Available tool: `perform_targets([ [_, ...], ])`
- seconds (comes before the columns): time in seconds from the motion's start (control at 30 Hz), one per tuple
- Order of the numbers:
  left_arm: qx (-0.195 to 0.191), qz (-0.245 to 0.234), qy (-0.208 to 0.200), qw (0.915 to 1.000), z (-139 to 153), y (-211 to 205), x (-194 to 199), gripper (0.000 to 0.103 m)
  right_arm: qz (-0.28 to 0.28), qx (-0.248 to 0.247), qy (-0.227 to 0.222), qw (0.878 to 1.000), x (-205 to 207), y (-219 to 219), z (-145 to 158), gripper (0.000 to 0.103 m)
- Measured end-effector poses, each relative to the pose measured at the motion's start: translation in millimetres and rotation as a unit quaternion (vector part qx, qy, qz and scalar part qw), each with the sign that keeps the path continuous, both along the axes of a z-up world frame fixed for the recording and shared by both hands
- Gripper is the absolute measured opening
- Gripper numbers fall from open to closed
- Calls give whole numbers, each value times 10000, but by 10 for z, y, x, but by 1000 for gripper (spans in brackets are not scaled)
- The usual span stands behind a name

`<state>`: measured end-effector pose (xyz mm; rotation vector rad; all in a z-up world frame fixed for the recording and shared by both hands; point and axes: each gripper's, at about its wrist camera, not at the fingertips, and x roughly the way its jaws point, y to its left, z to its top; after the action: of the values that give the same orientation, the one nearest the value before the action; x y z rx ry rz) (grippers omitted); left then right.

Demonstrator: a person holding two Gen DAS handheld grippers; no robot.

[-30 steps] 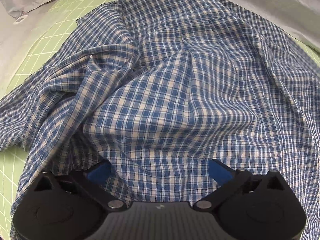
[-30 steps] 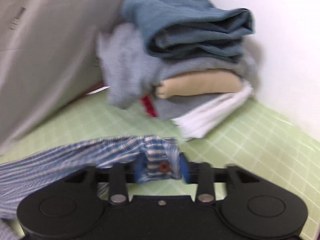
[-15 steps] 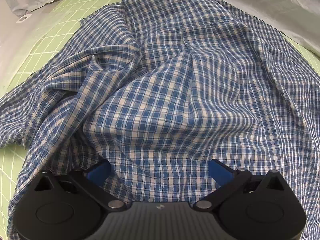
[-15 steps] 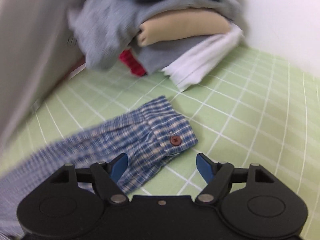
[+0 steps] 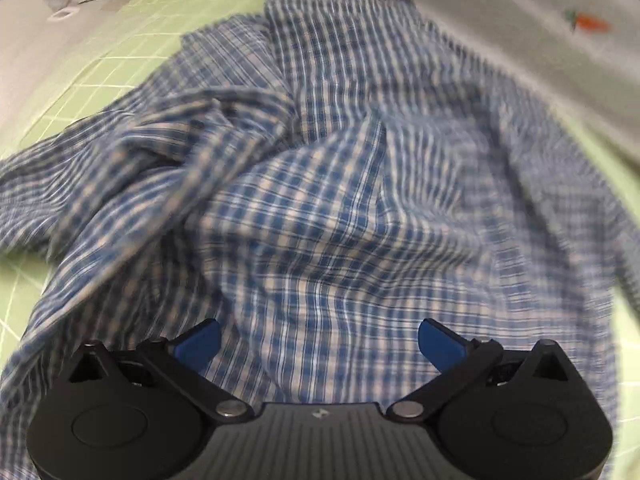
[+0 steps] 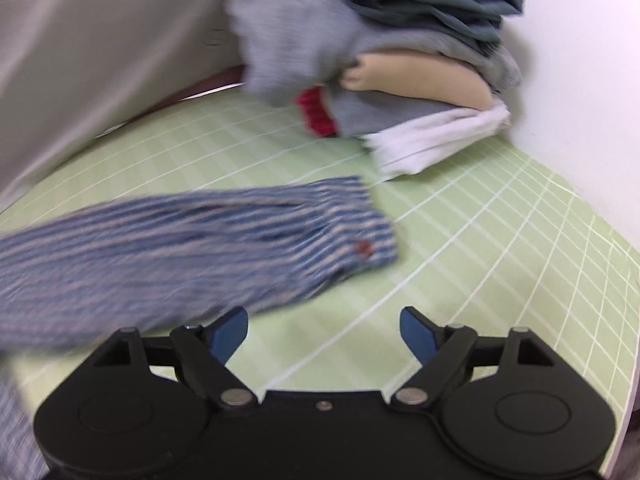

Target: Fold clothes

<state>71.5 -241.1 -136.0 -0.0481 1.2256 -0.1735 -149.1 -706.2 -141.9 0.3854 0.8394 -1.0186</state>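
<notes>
A blue and white checked shirt [image 5: 340, 200] lies rumpled on the green grid mat [image 5: 120, 52] and fills the left wrist view. My left gripper [image 5: 319, 340] hangs just over its cloth, open, with its blue pads wide apart and nothing pinched. In the right wrist view the shirt's sleeve [image 6: 180, 248] lies flat on the mat [image 6: 500, 260], its cuff with a red button [image 6: 363, 247] pointing right. My right gripper [image 6: 323, 330] stands behind the sleeve, its jaws still opening, with only bare mat between them.
A stack of folded clothes [image 6: 400, 60], blue, grey, beige and white, sits at the back right of the mat by a white wall. Pale grey fabric [image 6: 100, 60] borders the mat at the back left. A carrot print [image 5: 588, 22] marks the fabric behind the shirt.
My right gripper let go of the cuff, which dropped flat on the mat, and drew back from it with jaws widening. The left gripper shifted slightly over the shirt and stayed open.
</notes>
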Motion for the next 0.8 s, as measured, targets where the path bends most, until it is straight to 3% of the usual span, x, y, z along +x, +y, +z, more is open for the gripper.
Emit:
perform_targets([
  [0.17,-252,119,-582,9979,380,431,-247,103,674,181,-207,9973,-25,752,108,93],
  [0.27,-388,476,-793,9950,596,821,-340,103,1084,430,-101,9931,49,1168,69,94],
  [0.43,-394,1123,-980,9880,789,1554,-413,103,1797,446,199,9825,115,1874,14,98],
  [0.63,-510,1799,-752,9795,655,2338,-282,103,1917,556,378,9791,168,2411,-79,98],
  [0.8,-616,2058,-692,9742,571,2776,-123,103,1898,500,521,9792,305,2697,-128,98],
])
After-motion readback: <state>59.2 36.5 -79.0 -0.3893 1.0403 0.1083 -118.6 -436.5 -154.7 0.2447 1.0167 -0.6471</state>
